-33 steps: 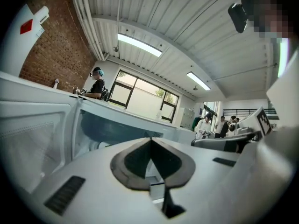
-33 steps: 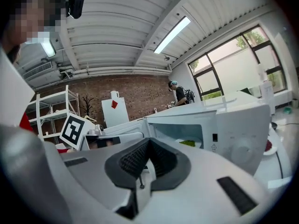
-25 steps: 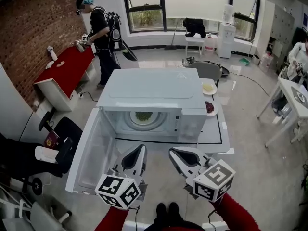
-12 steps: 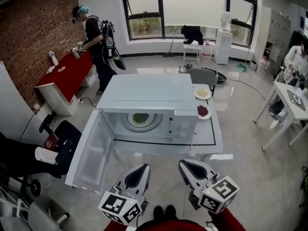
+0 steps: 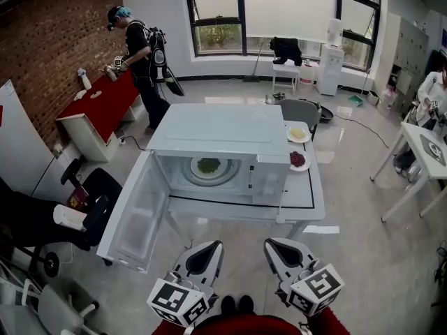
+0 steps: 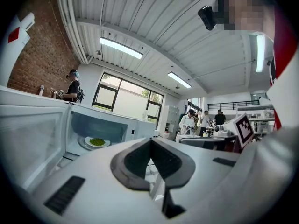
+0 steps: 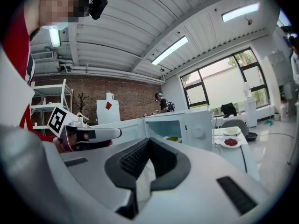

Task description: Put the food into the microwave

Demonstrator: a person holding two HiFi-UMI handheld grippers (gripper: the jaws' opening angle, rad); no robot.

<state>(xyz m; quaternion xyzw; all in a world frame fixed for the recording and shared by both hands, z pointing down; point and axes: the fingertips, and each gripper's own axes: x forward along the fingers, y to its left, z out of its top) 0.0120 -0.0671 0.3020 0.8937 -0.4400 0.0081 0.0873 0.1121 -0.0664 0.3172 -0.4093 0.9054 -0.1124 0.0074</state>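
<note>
both shut and empty, the left gripper [image 5: 211, 248] and right gripper [image 5: 274, 247] sit low — the white plate of red food [image 5: 298, 160] lies ahead, just right of the open white microwave [image 5: 223, 128], nearer the right one.

Your head camera looks steeply down from well back at the microwave [image 5: 216, 128]. The cameras on your left gripper [image 5: 209, 251] and right gripper [image 5: 277, 248] sit low, facing level along their jaws; all three views share its open cavity.
</note>
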